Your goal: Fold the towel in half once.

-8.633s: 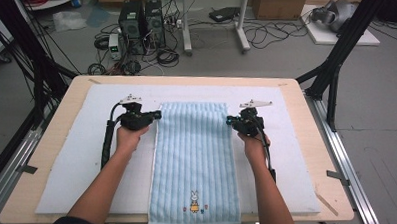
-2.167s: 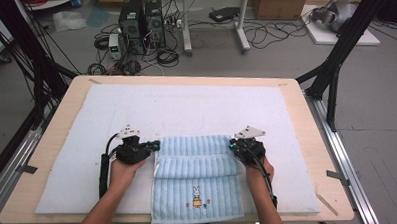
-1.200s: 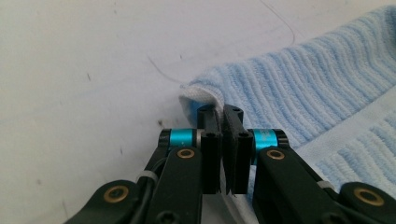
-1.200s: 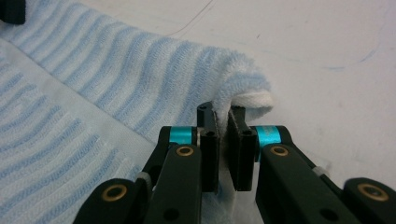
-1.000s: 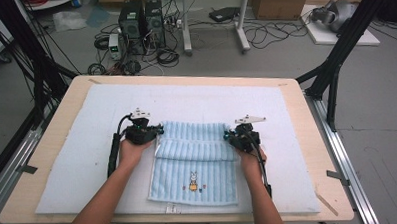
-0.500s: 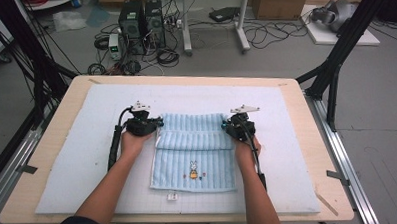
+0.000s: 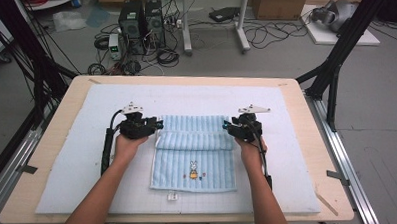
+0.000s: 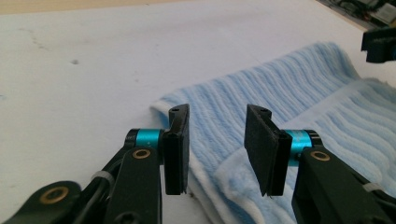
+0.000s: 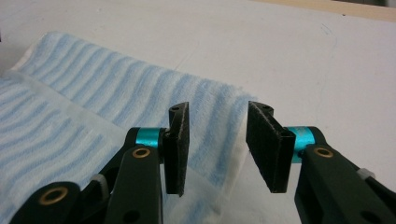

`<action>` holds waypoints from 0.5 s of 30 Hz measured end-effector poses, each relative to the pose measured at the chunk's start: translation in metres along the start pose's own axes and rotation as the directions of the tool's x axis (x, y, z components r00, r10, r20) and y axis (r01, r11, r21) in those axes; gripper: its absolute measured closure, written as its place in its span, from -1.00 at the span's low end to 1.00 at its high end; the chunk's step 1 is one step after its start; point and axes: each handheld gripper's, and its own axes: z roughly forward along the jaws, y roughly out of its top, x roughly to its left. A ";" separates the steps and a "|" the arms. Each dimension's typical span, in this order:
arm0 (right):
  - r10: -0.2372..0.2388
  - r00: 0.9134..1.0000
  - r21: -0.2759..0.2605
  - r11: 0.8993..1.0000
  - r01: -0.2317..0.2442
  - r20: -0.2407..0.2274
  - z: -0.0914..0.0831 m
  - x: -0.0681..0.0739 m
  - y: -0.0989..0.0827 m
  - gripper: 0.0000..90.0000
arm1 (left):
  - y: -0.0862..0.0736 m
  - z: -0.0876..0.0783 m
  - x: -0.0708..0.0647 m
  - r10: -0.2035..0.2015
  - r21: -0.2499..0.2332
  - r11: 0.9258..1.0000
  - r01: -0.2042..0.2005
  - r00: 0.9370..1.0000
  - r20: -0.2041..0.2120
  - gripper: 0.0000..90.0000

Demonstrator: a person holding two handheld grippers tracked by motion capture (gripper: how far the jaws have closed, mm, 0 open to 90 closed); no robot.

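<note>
The blue striped towel (image 7: pixel 194 154) lies in the middle of the white mat (image 7: pixel 68 161), folded over on itself — the near part with the little rabbit picture faces up, and a folded-over band runs across it a little short of the far edge. The left gripper (image 7: pixel 157 125) sits at the towel's far left corner, the right gripper (image 7: pixel 226 126) at the far right corner. Both have just been opening. In the left gripper view the black pads (image 8: pixel 176 149) stand apart with the towel's edge lying under the gap, not pinched; the right gripper view shows the same, pads (image 9: pixel 177 148) apart over the cloth's corner.

So the step in hand looks like letting go after a fold. To do it well, I'd say both pairs of jaws want to part fully before either hand moves, so the terry pile doesn't snag and drag a layer askew. Then the hands should lift straight up and back outward — not slide across the cloth. The fold's edges look roughly even on both sides; a light press along the crease would help it hold before the next fold.
</note>
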 end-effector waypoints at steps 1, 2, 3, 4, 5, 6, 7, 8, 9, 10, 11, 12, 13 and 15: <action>0.010 1.000 0.003 1.000 -0.010 -0.011 -0.002 0.000 -0.001 0.32 | -0.001 0.002 -0.002 0.007 0.011 1.000 -0.007 1.000 0.001 0.34; 0.008 1.000 0.002 1.000 -0.008 -0.026 -0.004 -0.001 -0.003 0.34 | -0.002 0.004 -0.004 0.019 0.025 1.000 -0.019 1.000 0.000 0.33; 0.011 0.999 0.004 1.000 -0.011 -0.039 -0.005 -0.002 -0.004 0.34 | -0.004 0.006 -0.005 0.025 0.033 0.999 -0.025 1.000 0.001 0.33; 0.003 0.999 0.007 1.000 -0.003 -0.052 -0.006 -0.002 -0.006 0.37 | -0.005 0.007 -0.007 0.027 0.044 0.999 -0.027 1.000 0.002 0.32; -0.001 0.998 0.014 1.000 0.002 -0.064 -0.007 -0.002 -0.007 0.37 | -0.007 0.009 -0.009 0.037 0.059 0.998 -0.037 0.999 0.005 0.32; -0.007 0.997 0.031 0.999 0.009 -0.081 -0.007 -0.001 -0.010 0.37 | -0.009 0.010 -0.010 0.046 0.070 0.996 -0.047 0.999 0.007 0.32; -0.017 0.996 0.043 0.999 0.020 -0.086 -0.007 0.000 -0.012 0.38 | -0.011 0.011 -0.011 0.051 0.084 0.995 -0.051 0.999 0.007 0.32; -0.017 0.995 0.056 0.998 0.022 -0.094 -0.006 0.000 -0.014 0.38 | -0.012 0.012 -0.012 0.053 0.102 0.993 -0.053 0.999 0.004 0.33; -0.017 0.995 0.065 0.998 0.023 -0.100 -0.005 0.000 -0.016 0.38 | -0.013 0.013 -0.012 0.059 0.124 0.990 -0.059 0.998 0.005 0.34; -0.009 0.994 0.081 0.997 0.017 -0.106 -0.004 0.000 -0.017 0.38 | -0.014 0.014 -0.013 0.068 0.140 0.988 -0.068 0.998 0.005 0.39; -0.006 0.994 0.089 0.996 0.016 -0.110 -0.003 -0.001 -0.019 0.38 | -0.015 0.014 -0.015 0.079 0.141 0.987 -0.079 0.997 0.003 0.47; 0.000 0.993 0.102 0.995 0.012 -0.117 -0.002 -0.001 -0.021 0.39 | -0.015 0.013 -0.017 0.098 0.143 0.985 -0.097 0.995 -0.003 0.60; 0.000 0.993 0.115 0.993 0.013 -0.119 0.000 -0.002 -0.023 0.40 | -0.016 0.012 -0.018 0.110 0.136 0.985 -0.107 0.994 -0.010 0.71; 0.008 0.992 0.113 0.994 0.006 -0.125 -0.001 -0.002 -0.025 0.56 | -0.018 0.009 -0.020 0.126 0.135 0.983 -0.124 0.992 -0.012 0.83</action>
